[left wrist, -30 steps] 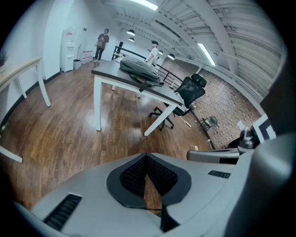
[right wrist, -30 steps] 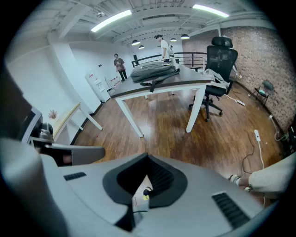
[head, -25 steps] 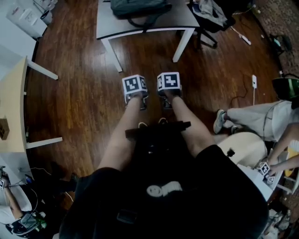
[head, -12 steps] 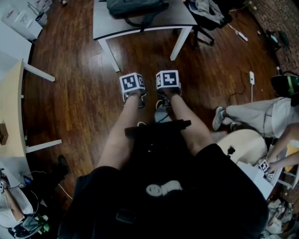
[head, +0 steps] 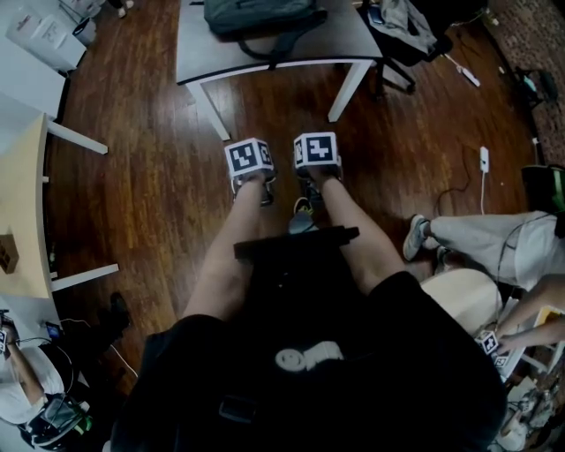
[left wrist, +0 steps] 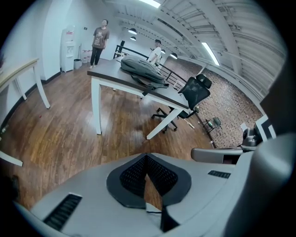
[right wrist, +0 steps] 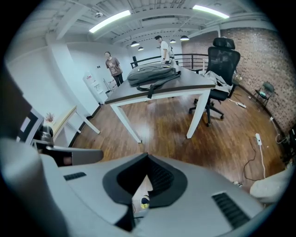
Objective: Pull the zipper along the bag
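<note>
Left gripper (left wrist: 147, 158): jaws together at the tips, nothing between them. Right gripper (right wrist: 148, 158): same, jaws closed and empty.

Head view: both are held out side by side in front of the person, over the wood floor (head: 150, 177). The marker cubes sit close together but not touching, left cube (head: 252, 159) and right cube (head: 318, 152). Both grippers point forward and down.

Bag (head: 260, 16): dark grey, lying flat on the table (head: 199, 44) at the top of the head view. It is well apart from both grippers, with open floor between, and neither gripper touches it. Its strap hangs over the table's near edge. The zipper can't be made out in any view.

Both gripper views face the table. The left one has the bag up and slightly left of centre, the right one has it near centre.

A black office chair (right wrist: 219, 60) stands at the table's right end with clothing draped on it. A white power strip (right wrist: 257, 138) and its cable lie on the floor to the right.

Two people stand far behind the table. Another sits at the right edge of the head view, one leg (head: 477, 234) stretched out.
</note>
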The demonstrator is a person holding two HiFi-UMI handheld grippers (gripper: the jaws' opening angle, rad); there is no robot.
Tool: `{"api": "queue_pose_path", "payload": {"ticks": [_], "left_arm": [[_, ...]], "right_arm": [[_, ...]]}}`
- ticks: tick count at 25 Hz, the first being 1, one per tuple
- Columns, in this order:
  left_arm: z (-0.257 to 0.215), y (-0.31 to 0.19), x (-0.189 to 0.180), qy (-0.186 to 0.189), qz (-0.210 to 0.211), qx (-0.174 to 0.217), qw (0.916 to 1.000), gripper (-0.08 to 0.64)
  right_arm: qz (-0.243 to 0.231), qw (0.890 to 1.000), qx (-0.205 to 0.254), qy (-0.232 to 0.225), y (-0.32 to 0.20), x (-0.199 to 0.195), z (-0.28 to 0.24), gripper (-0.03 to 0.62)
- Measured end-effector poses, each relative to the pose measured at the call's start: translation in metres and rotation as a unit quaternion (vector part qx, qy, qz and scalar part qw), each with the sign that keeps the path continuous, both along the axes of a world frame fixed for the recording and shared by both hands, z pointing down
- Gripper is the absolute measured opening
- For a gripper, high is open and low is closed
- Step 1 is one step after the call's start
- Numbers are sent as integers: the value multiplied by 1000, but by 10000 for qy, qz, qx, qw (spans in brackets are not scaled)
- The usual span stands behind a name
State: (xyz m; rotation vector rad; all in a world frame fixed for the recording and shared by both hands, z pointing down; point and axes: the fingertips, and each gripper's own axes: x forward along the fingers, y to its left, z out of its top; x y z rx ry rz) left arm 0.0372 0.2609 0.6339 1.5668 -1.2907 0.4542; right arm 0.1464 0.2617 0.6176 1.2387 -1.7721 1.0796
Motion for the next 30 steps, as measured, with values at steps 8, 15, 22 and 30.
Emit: {"api": "queue_pose_path", "payload": {"ticks": [8,15,22,30], "left_arm": [[13,-61,16,-41,-64,-159,9998,-2],[20,-105,33,-163,-122,-261,9995,-2],[23,-130,41,-272,-121,-293,9991,-2],[28,-147,34,-283,-183,-460,9984,-2]], "right_arm": [[-146,9995,-255,-116,-60,12,17,11],[-216,9987,-422,-208,-105,30,30,11],[-334,9979,-419,-360,-137,28,33,11],[-405,9980,-421,-241,-161,25,35,11]]}}
